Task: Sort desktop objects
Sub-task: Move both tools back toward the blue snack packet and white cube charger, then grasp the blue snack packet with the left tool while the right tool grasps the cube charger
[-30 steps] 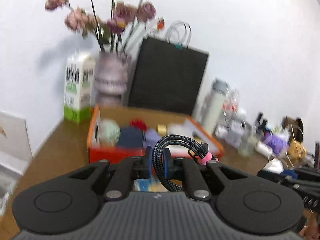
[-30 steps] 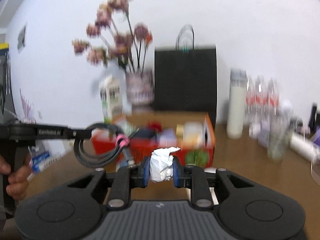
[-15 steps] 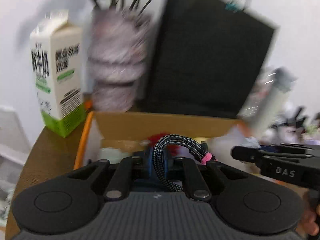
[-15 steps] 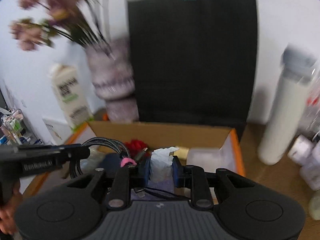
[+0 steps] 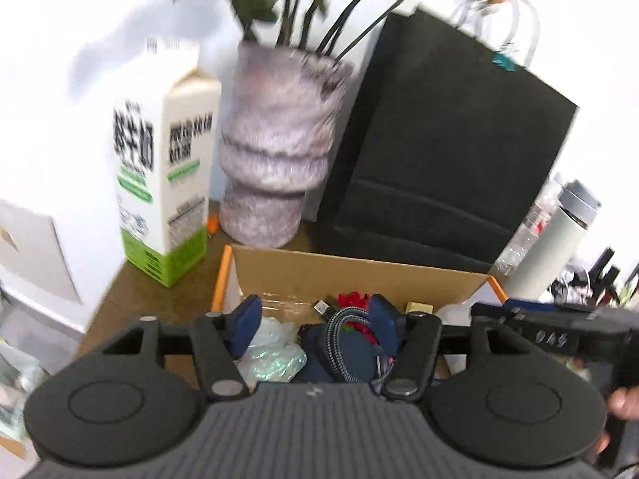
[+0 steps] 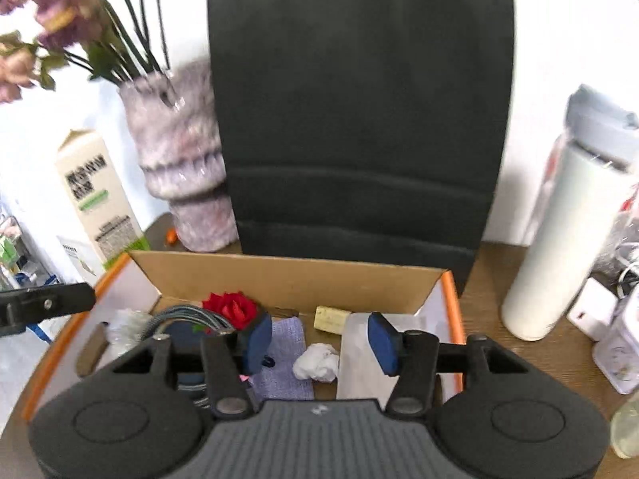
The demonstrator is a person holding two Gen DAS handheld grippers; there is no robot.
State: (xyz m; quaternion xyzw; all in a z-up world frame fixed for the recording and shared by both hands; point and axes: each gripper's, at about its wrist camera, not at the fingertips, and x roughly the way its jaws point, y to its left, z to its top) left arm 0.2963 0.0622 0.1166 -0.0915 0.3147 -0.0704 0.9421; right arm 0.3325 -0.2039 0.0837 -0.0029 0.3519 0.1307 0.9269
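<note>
An orange-edged cardboard box (image 5: pixel 347 275) (image 6: pixel 287 275) stands in front of me with several items inside. My left gripper (image 5: pixel 315 329) is open above the box. The braided cable coil (image 5: pixel 343 339) lies below it on a dark blue item, also seen in the right wrist view (image 6: pixel 187 317). My right gripper (image 6: pixel 319 339) is open above the box. The crumpled white tissue (image 6: pixel 316 362) lies free between its fingers on a purple cloth (image 6: pixel 283 355). A red flower (image 6: pixel 231 308) and a cork (image 6: pixel 330 318) lie in the box.
A milk carton (image 5: pixel 163 183), a flower vase (image 5: pixel 279 147) and a black paper bag (image 6: pixel 359 119) stand behind the box. A white thermos (image 6: pixel 559 219) stands right of it, with small white items further right (image 6: pixel 615 331). A plastic bag (image 5: pixel 271 355) lies in the box.
Both grippers moved forward over the box and opened. The left let go of the cable coil and the right let go of the tissue; both now lie in the box.
</note>
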